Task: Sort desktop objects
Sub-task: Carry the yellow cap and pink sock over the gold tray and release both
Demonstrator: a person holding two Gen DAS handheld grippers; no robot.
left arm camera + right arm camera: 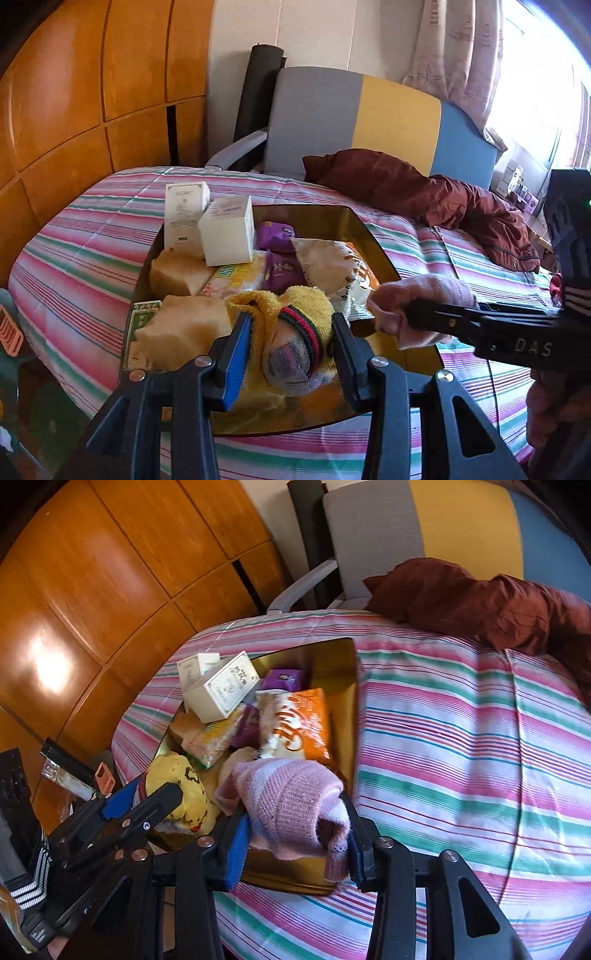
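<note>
Nearest the lens: left tool (291, 350), black with one blue pad, clamped narrow around a rolled yellow sock (295, 332) with red and green stripes, held just above the near end of a gold tin (373, 236). Right tool (299, 834), likewise pinched tight on a pink knitted sock (291, 794), hanging over the near edge of the same tin. Inside the tin, piled together: two white boxes (207, 225) at the far left corner, purple packets (277, 258), an orange and white snack bag (295, 723), a yellow-green packet (210, 738) and pale beige blocks (181, 328). Tin resting on a bed (461, 746) with a striped pink, green and white cover. Further back, a crumpled dark red garment (424, 199) on the bed before a grey, yellow and blue headboard (369, 122). Wooden wardrobe (92, 92) at left.
</note>
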